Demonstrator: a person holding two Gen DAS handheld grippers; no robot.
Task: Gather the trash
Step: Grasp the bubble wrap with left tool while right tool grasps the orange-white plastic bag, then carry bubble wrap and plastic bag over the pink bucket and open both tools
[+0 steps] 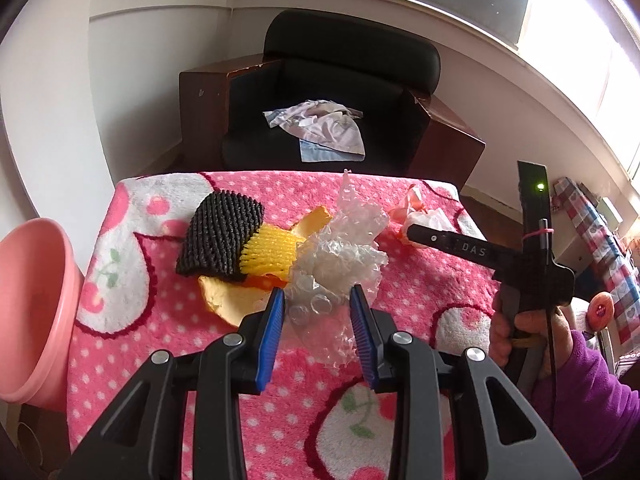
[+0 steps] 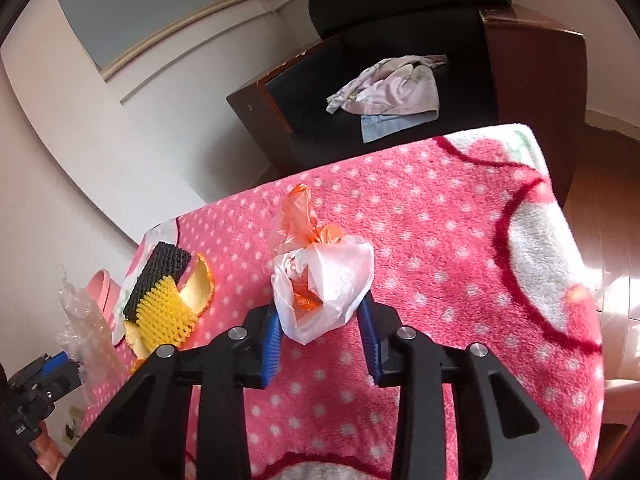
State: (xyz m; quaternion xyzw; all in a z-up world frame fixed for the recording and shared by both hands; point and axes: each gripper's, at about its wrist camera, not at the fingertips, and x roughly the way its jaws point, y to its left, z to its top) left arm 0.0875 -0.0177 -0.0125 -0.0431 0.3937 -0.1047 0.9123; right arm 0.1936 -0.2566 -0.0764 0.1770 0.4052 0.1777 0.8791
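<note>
Trash strewn on pink polka-dot blanket point(image 1: 168, 344) over the surface; collection under way, nothing yet in pink basin point(image 1: 36, 312) at far left of left tongs.

Bubble wrap point(image 1: 340, 256) bunched between blue pads of left tongs point(image 1: 318, 300), appearing pinched at its near end, jaws roughly half closed; grip looks light, firmness hard to judge. Just beyond and left of those tongs: black foam net point(image 1: 222, 236), yellow foam net point(image 1: 268, 254), orange peel point(image 1: 228, 300), all touching in one heap.

Crumpled plastic bag point(image 2: 324, 276), white and orange, sitting between pads of right tongs point(image 2: 320, 322), sides seemingly pressed by both pads; likely grasped, though not with certainty.

Next, by judgement: lift both pieces clear of blanket, carry toward basin, release over it; soft, springy film apt to slip or drag neighbouring nets along.

Both tongs pitched steeply downward over near half of surface, held side by side; hand point(image 1: 520, 332) in purple sleeve point(image 1: 596, 400) wrapped round right handle.
</note>
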